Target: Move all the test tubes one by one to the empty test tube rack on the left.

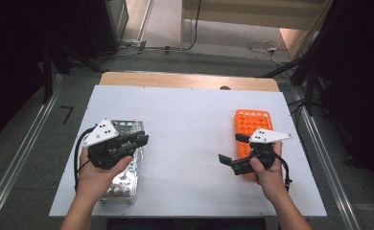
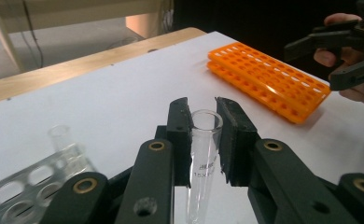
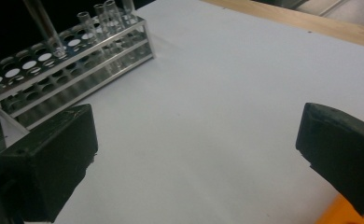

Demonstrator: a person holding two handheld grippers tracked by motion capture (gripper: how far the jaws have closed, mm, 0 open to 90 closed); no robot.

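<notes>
My left gripper is shut on a clear glass test tube, held upright just under its rim. In the high view this gripper hangs over the metal tube rack at the table's left. From the right gripper view, the held tube slants down to the rack's top plate. A few more glass tubes stand at the rack's far end. My right gripper is open with nothing between its jaws, over the near end of the orange rack. The orange rack lies flat with no tubes in it.
A white sheet covers the table between the two racks. The wooden table edge runs along the back. Cables lie on the floor beyond it, and metal rails flank the table.
</notes>
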